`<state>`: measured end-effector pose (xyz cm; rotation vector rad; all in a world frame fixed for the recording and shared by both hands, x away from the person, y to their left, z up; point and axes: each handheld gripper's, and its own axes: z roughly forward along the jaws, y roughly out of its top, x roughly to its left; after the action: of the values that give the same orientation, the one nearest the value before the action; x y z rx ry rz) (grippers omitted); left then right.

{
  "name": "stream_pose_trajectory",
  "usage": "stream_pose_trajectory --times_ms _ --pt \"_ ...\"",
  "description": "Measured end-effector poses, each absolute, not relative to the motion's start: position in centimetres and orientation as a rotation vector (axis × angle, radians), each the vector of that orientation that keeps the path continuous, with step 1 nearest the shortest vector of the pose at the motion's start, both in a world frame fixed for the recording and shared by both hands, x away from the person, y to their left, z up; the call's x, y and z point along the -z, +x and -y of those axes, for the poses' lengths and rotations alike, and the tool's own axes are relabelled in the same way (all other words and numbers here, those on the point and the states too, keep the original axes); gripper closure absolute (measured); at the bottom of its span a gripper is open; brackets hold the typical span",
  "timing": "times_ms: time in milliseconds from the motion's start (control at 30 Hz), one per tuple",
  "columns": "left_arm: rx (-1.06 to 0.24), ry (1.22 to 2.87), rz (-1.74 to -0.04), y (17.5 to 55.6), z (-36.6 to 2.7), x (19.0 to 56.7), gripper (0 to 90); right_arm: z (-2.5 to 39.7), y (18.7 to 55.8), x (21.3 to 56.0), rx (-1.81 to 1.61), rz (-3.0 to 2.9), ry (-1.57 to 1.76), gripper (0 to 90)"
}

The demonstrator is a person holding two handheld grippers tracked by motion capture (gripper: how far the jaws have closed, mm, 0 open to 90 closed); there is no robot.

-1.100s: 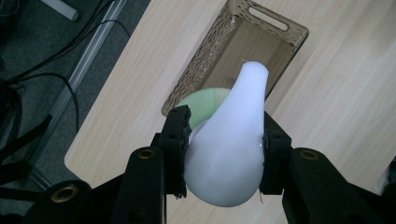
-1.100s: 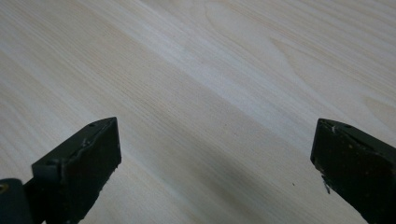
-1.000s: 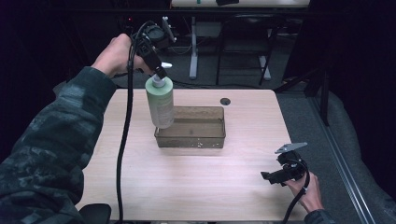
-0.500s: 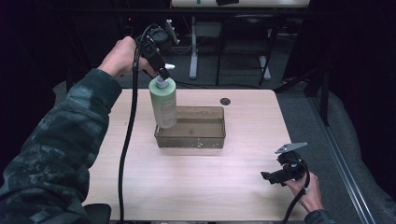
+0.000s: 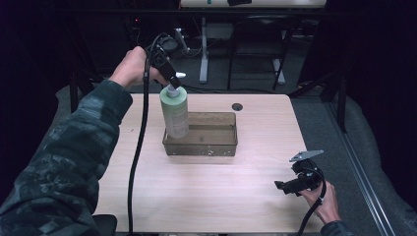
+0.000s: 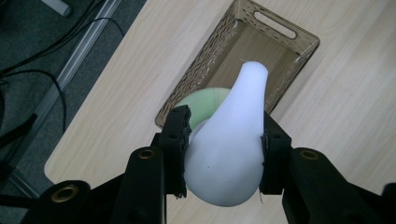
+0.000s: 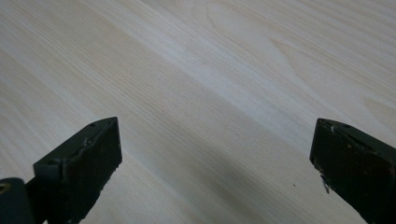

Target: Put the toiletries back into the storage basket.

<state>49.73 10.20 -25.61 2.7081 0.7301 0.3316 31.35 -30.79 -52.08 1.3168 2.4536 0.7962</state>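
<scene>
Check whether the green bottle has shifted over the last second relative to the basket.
Yes. The green bottle moved right and down into the basket's left end, held by the left gripper.

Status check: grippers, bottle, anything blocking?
Left gripper shut on bottle pump. Bottle upright at the basket's left end. Right gripper open, low over bare table. Nothing blocking.

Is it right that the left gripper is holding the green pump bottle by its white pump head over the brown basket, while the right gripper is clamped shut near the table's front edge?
Not quite. The right gripper is open: the right gripper view shows its jaws wide apart over bare table. The rest holds: the left gripper grips the white pump head of the green pump bottle over the brown basket.
</scene>
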Motion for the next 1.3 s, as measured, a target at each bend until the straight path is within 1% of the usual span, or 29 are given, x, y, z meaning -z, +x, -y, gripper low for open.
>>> stream_pose_trajectory --times_ms 767,1300 --pt "-0.28 2.691 -0.79 50.5 -11.1 30.2 62.4 30.7 31.3 52.1 -0.803 -2.459 1.313 1.8" --pt "-0.253 2.702 -0.804 50.1 -11.5 32.2 62.4 30.5 31.2 52.0 -0.811 -2.461 1.306 1.9"
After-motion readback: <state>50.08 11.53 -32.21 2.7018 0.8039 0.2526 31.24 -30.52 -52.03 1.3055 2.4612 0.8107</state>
